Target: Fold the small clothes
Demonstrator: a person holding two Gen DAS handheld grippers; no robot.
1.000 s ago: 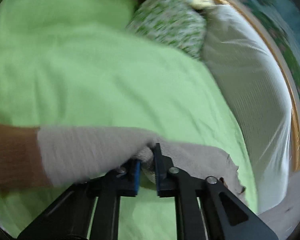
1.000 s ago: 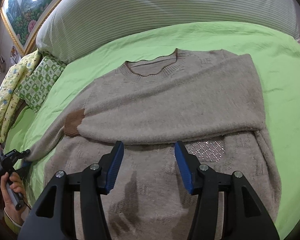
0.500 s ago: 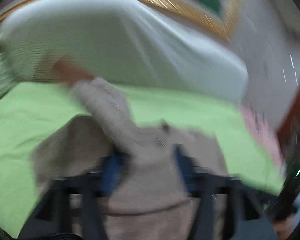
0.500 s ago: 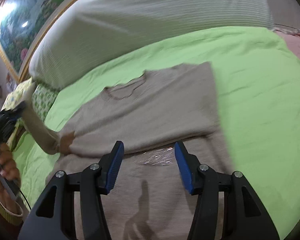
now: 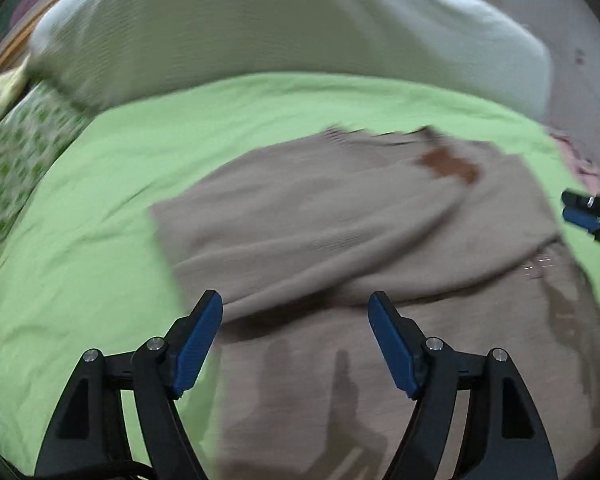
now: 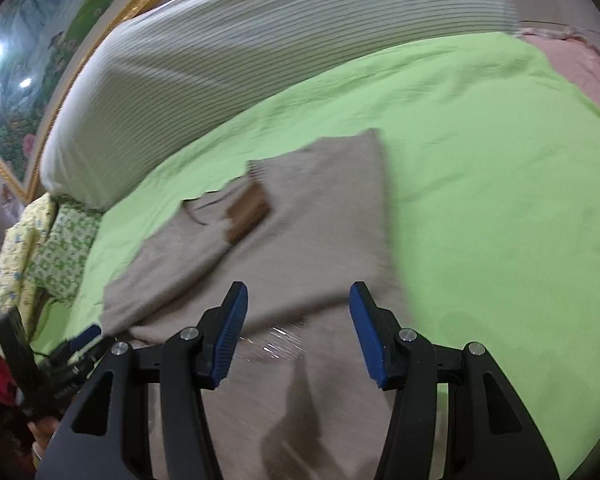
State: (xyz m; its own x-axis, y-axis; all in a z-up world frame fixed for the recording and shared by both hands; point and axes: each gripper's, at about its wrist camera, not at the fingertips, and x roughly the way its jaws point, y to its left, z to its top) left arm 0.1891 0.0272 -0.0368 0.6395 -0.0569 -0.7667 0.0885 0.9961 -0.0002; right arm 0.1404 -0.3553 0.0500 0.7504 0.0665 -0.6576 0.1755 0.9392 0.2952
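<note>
A beige knitted sweater point(image 5: 340, 232) lies on the green bedsheet point(image 5: 80, 260), both sleeves folded across its chest. A brown cuff point(image 5: 448, 162) rests near the neckline; it also shows in the right wrist view point(image 6: 250, 210). My left gripper point(image 5: 296, 328) is open and empty, hovering over the sweater's lower left part. My right gripper point(image 6: 296, 320) is open and empty over the sweater's point(image 6: 300, 240) lower right part. The right gripper shows at the right edge of the left wrist view point(image 5: 584, 210), and the left gripper at the lower left of the right wrist view point(image 6: 80, 340).
A large white ribbed pillow point(image 6: 260, 48) lies along the head of the bed. Green-patterned and yellow cushions point(image 6: 52, 248) sit at the left. A pink cloth point(image 6: 572, 64) lies at the far right. A gold-framed painting point(image 6: 40, 60) hangs behind.
My left gripper carried the left sleeve across the sweater's chest, let it go and opened. Both grippers now hover open over the lower sweater. The right wrist view has swung rightward.
</note>
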